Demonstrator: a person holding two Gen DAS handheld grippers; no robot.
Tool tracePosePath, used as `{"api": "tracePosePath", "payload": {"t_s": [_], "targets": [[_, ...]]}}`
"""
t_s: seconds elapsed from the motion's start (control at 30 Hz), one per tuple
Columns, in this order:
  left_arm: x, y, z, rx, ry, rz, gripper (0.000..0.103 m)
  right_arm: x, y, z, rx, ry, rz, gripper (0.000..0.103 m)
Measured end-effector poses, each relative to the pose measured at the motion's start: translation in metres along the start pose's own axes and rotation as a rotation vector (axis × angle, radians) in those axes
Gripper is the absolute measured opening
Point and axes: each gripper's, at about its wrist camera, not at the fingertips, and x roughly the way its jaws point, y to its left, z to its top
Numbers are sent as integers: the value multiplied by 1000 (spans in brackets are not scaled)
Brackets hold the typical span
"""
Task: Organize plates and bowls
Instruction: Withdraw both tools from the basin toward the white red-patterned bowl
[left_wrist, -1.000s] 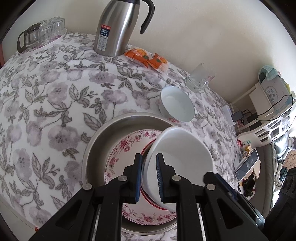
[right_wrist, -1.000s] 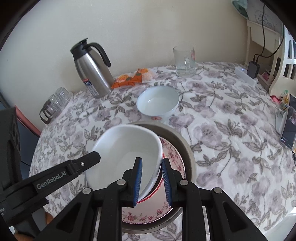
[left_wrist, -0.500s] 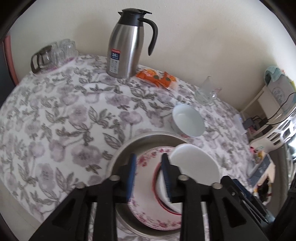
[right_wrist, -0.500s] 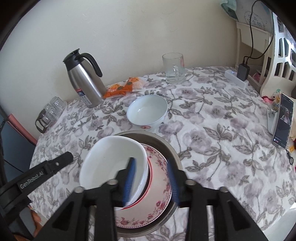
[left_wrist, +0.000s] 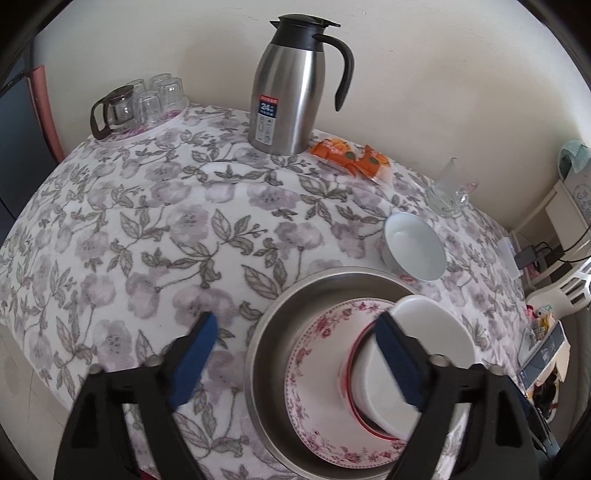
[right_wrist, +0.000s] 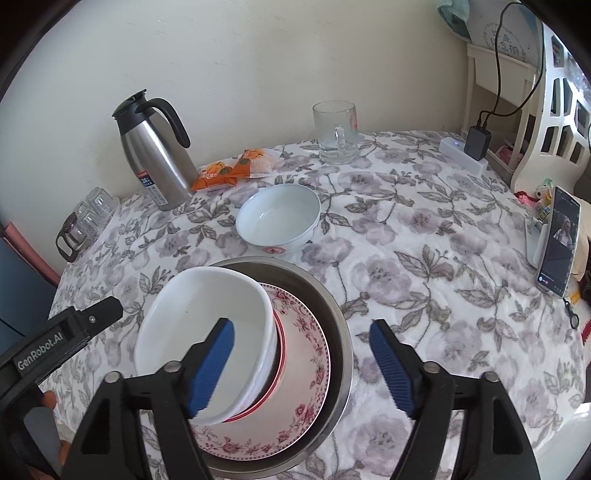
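Grippers, two, both with blue-padded fingers spread wide and grasping nothing: left gripper (left_wrist: 295, 362) above the near edge of the table (right_wrist: 424, 236), one pad over the cloth, the other over the dishes; right gripper (right_wrist: 301, 363) likewise, its left pad in front of the white bowl (right_wrist: 207, 325), its right pad over the cloth just beside the basin. Steel basin (right_wrist: 332, 306), round, at the near edge of the table, holding the stack. Floral plate (right_wrist: 310, 354), pink-rose border, lying in the basin. Red-rimmed dish (right_wrist: 281, 343), on the floral plate, mostly hidden. White bowl, large, tilted, resting in the red-rimmed dish with its raised rim toward the basin's left side in the right wrist view. Small bowl (right_wrist: 279, 218), white, upright, on the cloth just behind the basin, touching or nearly touching its rim; which one cannot be told. Snack packets (right_wrist: 232, 168), orange, near the far edge. Thermos jug (right_wrist: 155, 151), steel with black handle, upright, left of the packets. Glass mug (right_wrist: 338, 133), clear, upright, right of the packets at the far edge. Tray of small glasses (left_wrist: 144, 107), far left corner. Phone (right_wrist: 559, 242), propped upright, at the right edge. Power strip (right_wrist: 465, 155), white, with a black charger, far right corner.
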Motion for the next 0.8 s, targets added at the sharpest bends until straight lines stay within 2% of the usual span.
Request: {"api": "tracePosePath", "payload": {"t_s": [0.13, 0.2, 0.37, 0.6, 0.8], "targets": [[0, 1, 0, 4, -11, 20, 91, 0, 1, 0, -2, -8, 2, 100], [2, 1, 0, 0, -7, 25, 96, 0, 2, 0, -4, -14, 0, 103], [3, 4, 1, -4, -6, 38, 98, -1, 0, 0, -5, -32, -2, 103], [3, 7, 4, -16, -20, 40, 98, -4, -7, 4, 21, -68, 41, 103], [4, 12, 9, -29, -59, 35, 98, -3, -19, 10, 70, -87, 45, 103]]}}
